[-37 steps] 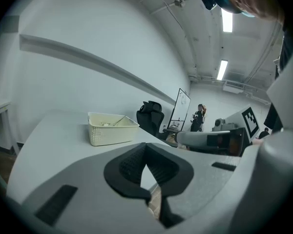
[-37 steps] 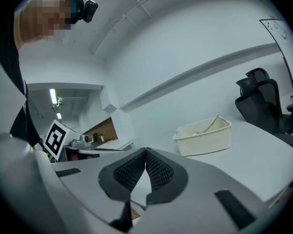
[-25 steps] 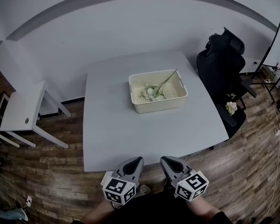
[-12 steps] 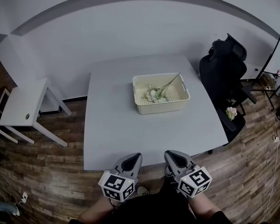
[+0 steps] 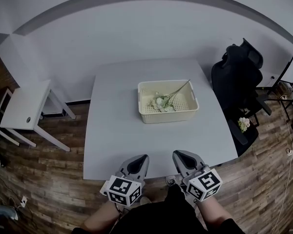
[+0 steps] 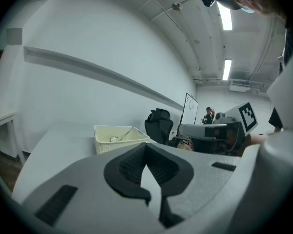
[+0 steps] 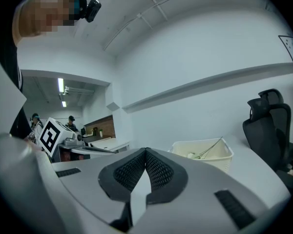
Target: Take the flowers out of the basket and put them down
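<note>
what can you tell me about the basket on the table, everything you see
The basket is a cream, plastic-looking rectangular tub with rounded corners, a rolled rim and perforated walls. It sits upright on the grey table. Inside lie the flowers, white blossoms near the middle, a thin stem leaning up to the far right corner. Nothing else touches it.

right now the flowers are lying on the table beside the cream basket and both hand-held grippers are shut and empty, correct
Not quite. The flowers lie inside the cream basket, not on the table beside it, as the head view shows. The rest holds: the left hand-held gripper and the right hand-held gripper are both shut and empty.
</note>
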`<move>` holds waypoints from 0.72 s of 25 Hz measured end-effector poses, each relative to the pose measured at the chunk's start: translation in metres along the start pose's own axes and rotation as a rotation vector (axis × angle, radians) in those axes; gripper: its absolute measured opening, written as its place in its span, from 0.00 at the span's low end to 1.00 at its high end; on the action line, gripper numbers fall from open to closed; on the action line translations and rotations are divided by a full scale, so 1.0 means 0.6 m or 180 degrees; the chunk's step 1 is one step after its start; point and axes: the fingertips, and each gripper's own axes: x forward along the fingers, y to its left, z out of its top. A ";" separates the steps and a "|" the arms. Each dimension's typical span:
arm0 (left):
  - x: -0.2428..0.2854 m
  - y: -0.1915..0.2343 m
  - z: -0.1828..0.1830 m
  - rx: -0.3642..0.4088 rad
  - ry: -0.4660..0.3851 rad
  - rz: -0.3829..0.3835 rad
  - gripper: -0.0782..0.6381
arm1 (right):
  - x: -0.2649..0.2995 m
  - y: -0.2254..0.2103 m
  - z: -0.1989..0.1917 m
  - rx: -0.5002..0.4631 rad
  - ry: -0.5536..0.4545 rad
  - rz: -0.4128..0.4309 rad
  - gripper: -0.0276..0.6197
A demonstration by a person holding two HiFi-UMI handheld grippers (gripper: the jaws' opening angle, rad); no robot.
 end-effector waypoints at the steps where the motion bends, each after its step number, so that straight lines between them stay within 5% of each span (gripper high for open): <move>1: 0.012 -0.001 0.003 -0.0004 -0.0003 0.0012 0.12 | 0.002 -0.013 0.005 -0.0034 0.0002 0.0004 0.08; 18: 0.211 0.007 0.028 -0.0102 0.0085 0.0250 0.12 | 0.088 -0.229 0.025 -0.0392 0.0279 0.0220 0.08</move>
